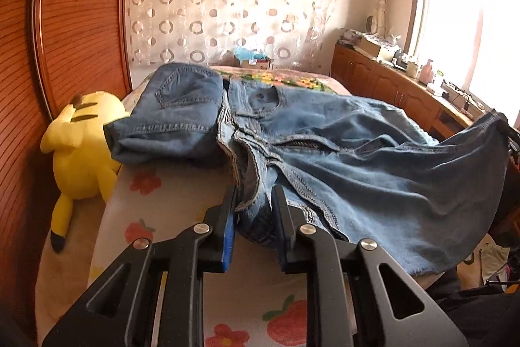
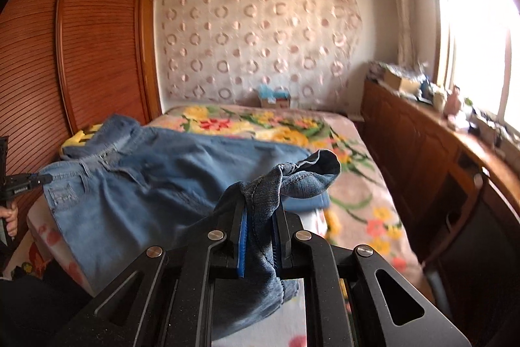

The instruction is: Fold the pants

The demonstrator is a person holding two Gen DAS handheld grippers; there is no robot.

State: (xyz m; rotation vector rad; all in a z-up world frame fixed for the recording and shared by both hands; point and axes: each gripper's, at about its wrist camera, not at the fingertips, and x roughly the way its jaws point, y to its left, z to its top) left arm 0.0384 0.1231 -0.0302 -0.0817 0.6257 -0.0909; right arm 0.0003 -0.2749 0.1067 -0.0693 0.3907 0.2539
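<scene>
denim pants (image 1: 341,145) rumpled on bed, both claws (image 1: 255,200) (image 2: 260,217) clamping fabric.

The right wrist view is smeared — the clutter on the far-right cabinet top (image 2: 419,85) can't be identified. In the left wrist view, the jeans (image 1: 357,152) hide part of the yellow plush toy (image 1: 81,148) — its face unseen.

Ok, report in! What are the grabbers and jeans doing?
Left gripper shut on jeans waistband. Right gripper shut on leg hem. Folded jeans and yellow plush toy lie close by.
</scene>
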